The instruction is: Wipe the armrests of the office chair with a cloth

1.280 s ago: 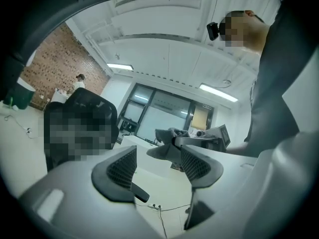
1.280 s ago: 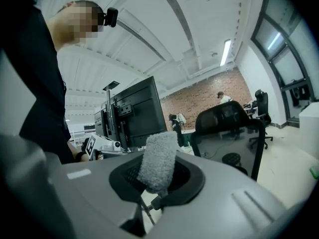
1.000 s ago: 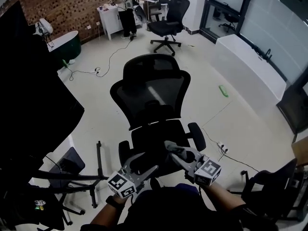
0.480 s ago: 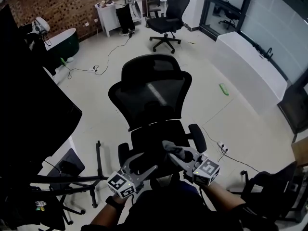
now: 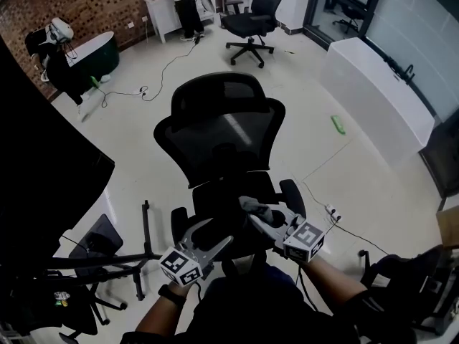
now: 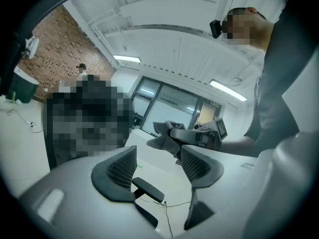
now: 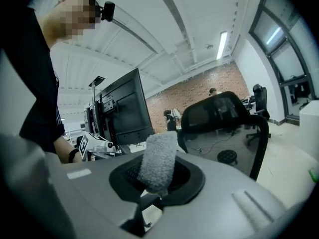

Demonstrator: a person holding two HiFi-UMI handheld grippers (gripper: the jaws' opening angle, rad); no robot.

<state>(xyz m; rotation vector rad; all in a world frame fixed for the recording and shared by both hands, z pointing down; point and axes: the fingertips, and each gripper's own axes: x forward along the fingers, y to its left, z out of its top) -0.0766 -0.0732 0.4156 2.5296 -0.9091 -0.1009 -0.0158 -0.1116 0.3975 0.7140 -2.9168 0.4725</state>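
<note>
The black office chair (image 5: 222,131) stands just ahead of me, its seat under both grippers. Its right armrest (image 5: 292,196) lies right of my right gripper (image 5: 252,213), which is shut on a grey cloth (image 5: 257,209) above the seat. The left armrest (image 5: 179,224) sits beside my left gripper (image 5: 219,233), open and holding nothing. In the left gripper view the open left gripper (image 6: 158,156) frames the cloth (image 6: 167,133) and an armrest pad (image 6: 147,189). In the right gripper view the cloth (image 7: 158,161) stands up from the shut right gripper (image 7: 157,178), with the chair back (image 7: 219,113) behind.
A second office chair (image 5: 251,20) and a standing person (image 5: 188,6) are at the back by a white cabinet (image 5: 161,9). A white low counter (image 5: 373,84) runs along the right. A power strip (image 5: 330,213) and cable lie right of the chair; black stand legs (image 5: 143,253) left.
Both grippers have moved a little forward over the chair seat, the right one still carrying the cloth. The head view has shifted, so the chair sits slightly higher in frame.
</note>
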